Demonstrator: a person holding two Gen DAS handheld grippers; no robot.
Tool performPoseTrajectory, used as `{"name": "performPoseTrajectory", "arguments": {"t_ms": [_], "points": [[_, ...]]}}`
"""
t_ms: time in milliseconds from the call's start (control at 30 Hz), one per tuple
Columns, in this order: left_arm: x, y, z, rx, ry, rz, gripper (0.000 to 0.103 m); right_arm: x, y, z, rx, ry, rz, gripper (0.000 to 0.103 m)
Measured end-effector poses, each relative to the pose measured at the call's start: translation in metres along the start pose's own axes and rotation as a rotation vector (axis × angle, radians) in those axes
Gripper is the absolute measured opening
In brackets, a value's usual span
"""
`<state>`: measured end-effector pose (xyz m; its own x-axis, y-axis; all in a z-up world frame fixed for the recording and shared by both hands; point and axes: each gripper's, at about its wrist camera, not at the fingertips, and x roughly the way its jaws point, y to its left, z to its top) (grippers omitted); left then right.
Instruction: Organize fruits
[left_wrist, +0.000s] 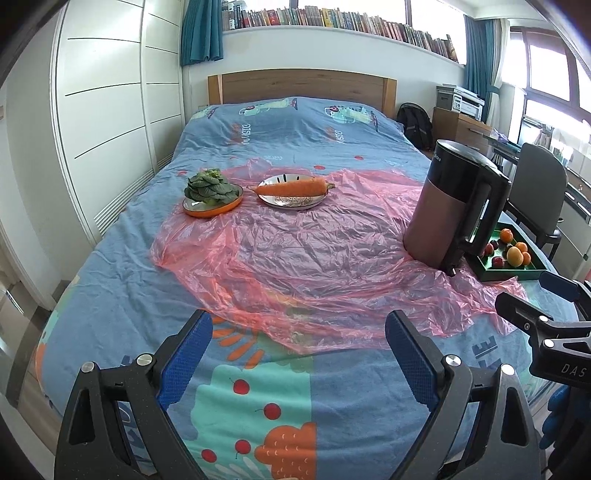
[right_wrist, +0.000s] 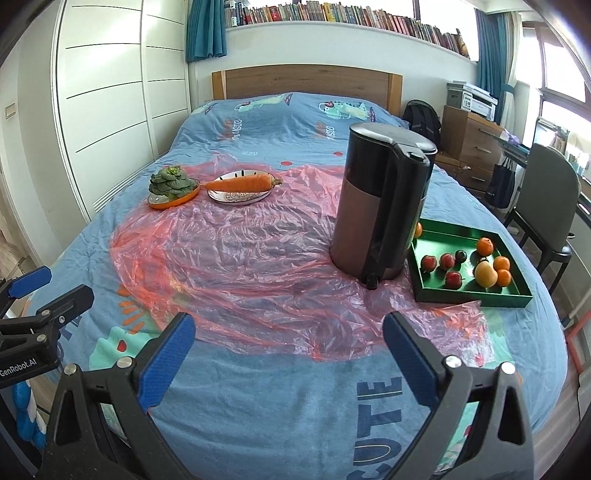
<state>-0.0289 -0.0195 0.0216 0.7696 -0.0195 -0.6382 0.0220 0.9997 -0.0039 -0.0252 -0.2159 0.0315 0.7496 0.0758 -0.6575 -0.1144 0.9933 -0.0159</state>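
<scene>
Left wrist view: left gripper (left_wrist: 299, 354) wide open, holding nothing, low over the blue bed cover (left_wrist: 258, 406). Green tray (left_wrist: 495, 275) of fruits (left_wrist: 514, 255) far off at 2 o'clock, half hidden behind a tall kettle (left_wrist: 443, 206). Pink plastic sheet (left_wrist: 295, 258) spread across the bed. At 11 o'clock, an orange plate (left_wrist: 207, 212) with a leafy green vegetable (left_wrist: 208, 186); just beside it at 12 o'clock, a silver plate (left_wrist: 291, 202) with 1 carrot (left_wrist: 291, 187) lying across.

Right wrist view: right gripper (right_wrist: 288, 350) wide open too, gripping nothing. Green tray (right_wrist: 476, 295) at 2 o'clock, well apart from the claw, touching the kettle (right_wrist: 380, 206). Inside: small red fruits (right_wrist: 447, 261), 1 dark one (right_wrist: 460, 256), oranges (right_wrist: 484, 246), 1 big yellow-orange fruit (right_wrist: 485, 275). Wooden headboard (right_wrist: 306, 83) at 12 o'clock, books (right_wrist: 351, 16) on a high shelf above, white wardrobe (right_wrist: 110, 74) at 10 o'clock, chair (right_wrist: 550, 206) at 3 o'clock.
</scene>
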Motion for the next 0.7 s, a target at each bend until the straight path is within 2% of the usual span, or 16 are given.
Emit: {"name": "performPoseTrajectory", "arguments": {"t_ms": [300, 433, 700], "points": [[0.0, 0.006, -0.001, -0.012, 0.003, 0.013, 0.092, -0.002, -0.006, 0.002, 0.004, -0.016, -0.025, 0.103], [0.0, 0.005, -0.002, -0.015, 0.008, 0.01, 0.097, -0.003, -0.007, 0.002, 0.003, -0.021, -0.03, 0.103], [-0.002, 0.003, 0.0, -0.014, -0.009, 0.013, 0.1, -0.003, -0.012, 0.005, 0.001, -0.037, -0.047, 0.103]]}}
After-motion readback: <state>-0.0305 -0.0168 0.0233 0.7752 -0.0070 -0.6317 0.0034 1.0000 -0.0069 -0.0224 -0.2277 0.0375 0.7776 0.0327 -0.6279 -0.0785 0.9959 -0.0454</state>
